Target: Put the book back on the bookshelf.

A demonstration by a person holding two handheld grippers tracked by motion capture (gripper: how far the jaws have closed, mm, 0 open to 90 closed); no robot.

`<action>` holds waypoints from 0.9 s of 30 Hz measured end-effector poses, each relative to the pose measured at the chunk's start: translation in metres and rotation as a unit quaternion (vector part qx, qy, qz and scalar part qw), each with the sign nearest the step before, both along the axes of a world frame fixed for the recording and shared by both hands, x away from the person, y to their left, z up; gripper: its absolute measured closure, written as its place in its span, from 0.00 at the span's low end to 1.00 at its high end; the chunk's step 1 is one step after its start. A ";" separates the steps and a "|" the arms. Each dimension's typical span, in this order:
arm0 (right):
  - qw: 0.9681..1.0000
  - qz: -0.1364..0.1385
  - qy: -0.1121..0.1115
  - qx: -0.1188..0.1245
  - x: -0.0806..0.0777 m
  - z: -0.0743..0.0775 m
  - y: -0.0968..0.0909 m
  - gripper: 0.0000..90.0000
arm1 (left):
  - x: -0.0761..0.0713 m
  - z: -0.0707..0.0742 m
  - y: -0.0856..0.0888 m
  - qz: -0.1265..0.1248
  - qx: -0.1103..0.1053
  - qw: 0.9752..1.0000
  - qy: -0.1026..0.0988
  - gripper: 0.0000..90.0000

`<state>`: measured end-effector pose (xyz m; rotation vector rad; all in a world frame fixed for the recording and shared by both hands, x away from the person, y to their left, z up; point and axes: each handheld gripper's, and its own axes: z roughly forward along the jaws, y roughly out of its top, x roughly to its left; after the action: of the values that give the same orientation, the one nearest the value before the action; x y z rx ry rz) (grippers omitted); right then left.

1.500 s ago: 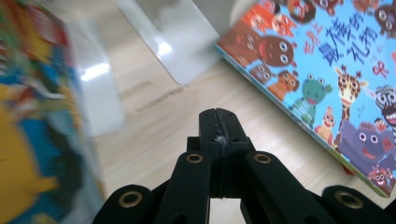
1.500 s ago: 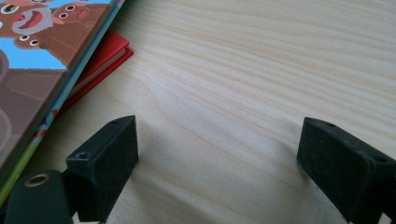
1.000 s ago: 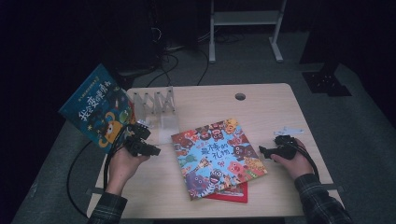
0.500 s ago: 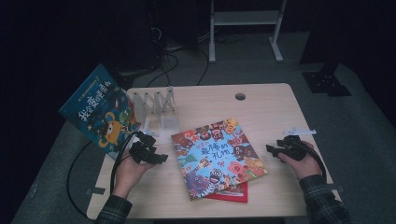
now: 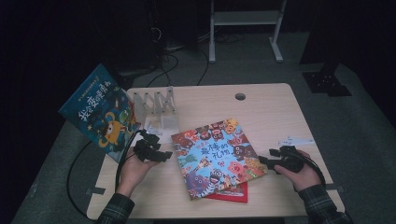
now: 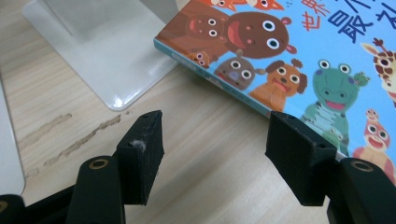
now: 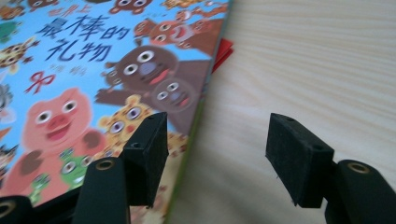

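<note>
Dim room, pale wooden table [image 5: 261, 107]. Left gripper [image 5: 156, 154] near the left edge, jaws spread, holding nothing, just short of the animal picture book [image 5: 217, 156] lying flat mid-table. Right gripper [image 5: 267, 162] near the right edge, jaws parted, straddling that book's edge without pinching.

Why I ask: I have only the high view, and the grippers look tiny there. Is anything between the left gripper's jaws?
Observer: No. The left gripper is open, its jaws have just been opening, and only bare table lies between them.
Operator: And the right gripper?
Observer: The right gripper is open too, after closing partway and then opening slightly. The animal book has its edge running between the jaws, ungripped.
Operator: Is the wood clean by the left one?
Observer: No, pale scuff streaks mark it beside the stand's base.
</note>
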<state>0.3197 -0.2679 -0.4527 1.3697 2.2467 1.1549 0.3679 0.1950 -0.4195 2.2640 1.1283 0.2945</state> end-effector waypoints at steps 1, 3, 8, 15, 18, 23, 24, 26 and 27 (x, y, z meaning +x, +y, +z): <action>1.000 0.003 0.001 -0.001 -0.002 0.000 0.001 0.42 | 0.004 -0.001 0.000 0.001 -0.002 1.000 0.002 0.39; 1.000 0.011 0.000 -0.004 -0.007 0.000 0.001 0.42 | 0.010 -0.001 0.000 0.003 0.000 1.000 0.001 0.40; 1.000 0.017 0.010 -0.005 -0.017 -0.003 0.000 0.41 | 0.026 0.003 0.004 0.013 -0.015 1.000 -0.013 0.46; 1.000 0.019 0.012 -0.004 -0.026 -0.004 -0.005 0.41 | 0.045 0.002 0.001 0.005 -0.031 0.999 -0.021 0.52; 1.000 0.020 0.016 -0.002 -0.028 -0.005 -0.007 0.41 | 0.049 -0.002 -0.002 -0.003 -0.034 0.999 -0.023 0.51; 0.999 0.029 0.016 0.000 -0.028 -0.005 -0.006 0.40 | 0.054 -0.009 -0.007 -0.025 -0.026 0.999 -0.015 0.49; 0.999 0.031 0.016 -0.001 -0.028 -0.005 -0.006 0.40 | 0.056 -0.010 -0.009 -0.027 -0.022 0.999 -0.012 0.47; 0.999 0.035 0.018 0.001 -0.029 -0.005 -0.004 0.40 | 0.059 -0.011 -0.011 -0.035 -0.027 0.999 -0.010 0.47; 0.999 0.036 0.018 0.000 -0.029 -0.005 -0.004 0.40 | 0.060 -0.011 -0.012 -0.038 -0.031 0.999 -0.009 0.47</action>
<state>0.2910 -0.2720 -0.4577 1.3308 2.3379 1.1623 0.4282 0.1826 -0.4304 2.2397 1.0264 0.2452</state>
